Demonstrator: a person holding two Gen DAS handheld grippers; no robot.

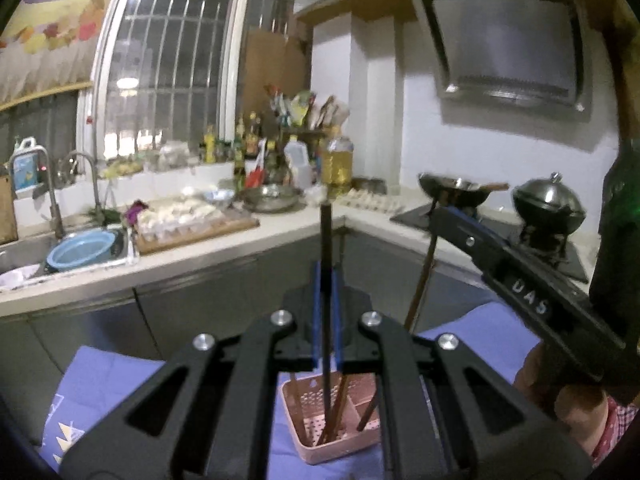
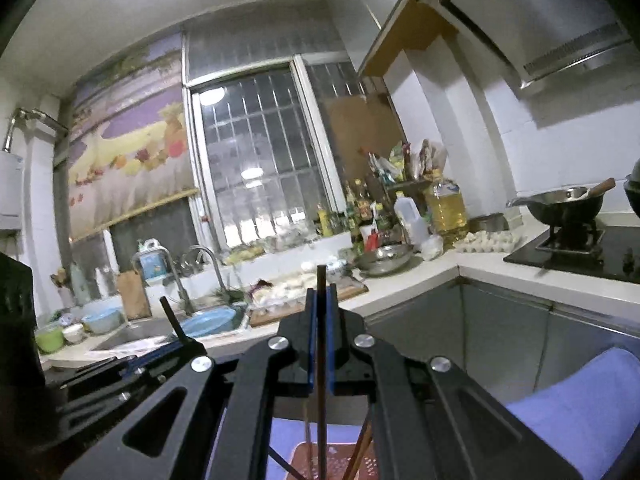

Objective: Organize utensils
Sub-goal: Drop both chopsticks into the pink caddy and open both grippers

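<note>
My left gripper [image 1: 326, 276] is shut on a black chopstick [image 1: 326, 236] that stands upright, and its lower end points down into a pink slotted basket [image 1: 308, 440]. Several brown chopsticks lean in that basket. At the right of the left wrist view, my right gripper [image 1: 434, 216] is shut on a brown chopstick [image 1: 420, 284] that hangs below it. In the right wrist view, my right gripper [image 2: 321, 292] pinches this chopstick [image 2: 321, 274] upright above the basket [image 2: 340, 460]. My left gripper [image 2: 186, 344] shows at the lower left with its black chopstick [image 2: 172, 316] sticking up.
The basket sits on a blue cloth [image 1: 104, 376]. Behind runs an L-shaped counter [image 1: 224, 248] with a sink holding a blue basin [image 1: 80, 248], a cutting board [image 1: 196, 228] with food, bottles, an egg tray [image 1: 372, 200], and a stove with a wok [image 1: 456, 190] and a lidded pot [image 1: 548, 204]. A hand [image 1: 560, 396] holds the right gripper.
</note>
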